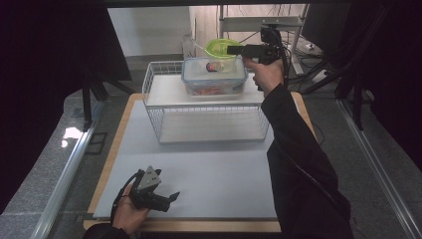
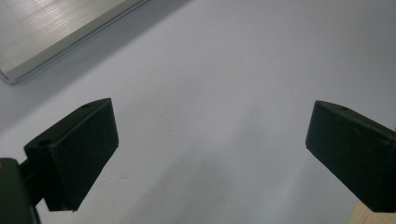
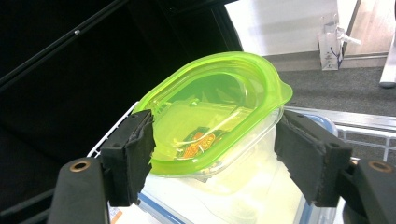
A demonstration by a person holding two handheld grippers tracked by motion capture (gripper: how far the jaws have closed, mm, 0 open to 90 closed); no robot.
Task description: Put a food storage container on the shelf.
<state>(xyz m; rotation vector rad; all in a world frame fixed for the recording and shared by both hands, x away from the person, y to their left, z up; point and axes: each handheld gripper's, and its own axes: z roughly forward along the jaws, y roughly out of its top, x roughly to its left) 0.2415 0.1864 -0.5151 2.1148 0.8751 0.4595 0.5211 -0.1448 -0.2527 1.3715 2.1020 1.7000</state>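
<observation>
Green-lidded clear plastic tub (image 3: 219,116) sits between the right gripper (image 3: 215,154) jaws, centre of the right gripper view. Both pads are at its sides: the left pad touches the lid rim, the right pad is at the clear wall. Looks like a pinch, but whether it is fully clamped I can't confirm. In the high view the same tub (image 1: 221,49) is at upper centre, on or just over a bigger clear container with a blue rim (image 1: 214,75), which sits on the top shelf of a white wire rack (image 1: 206,102).

Handling judgement: thin-walled, light and flexible. The wall will likely bow if squeezed hard, and the lid could pop. Smooth plastic, so slippery against the pads. Something orange shows inside through the lid; can't identify it, probably adds little weight. Best hold looks like across the short width just under the lid rim, where the lip stiffens the body and gives the pads a ledge. Keep it level, since the lid seal is unknown.

Left gripper (image 1: 171,197) is at lower left of the high view, held in the person's hand low over the pale grey mat (image 1: 214,174). Left gripper view shows its jaws spread wide with nothing between, only mat below.
</observation>
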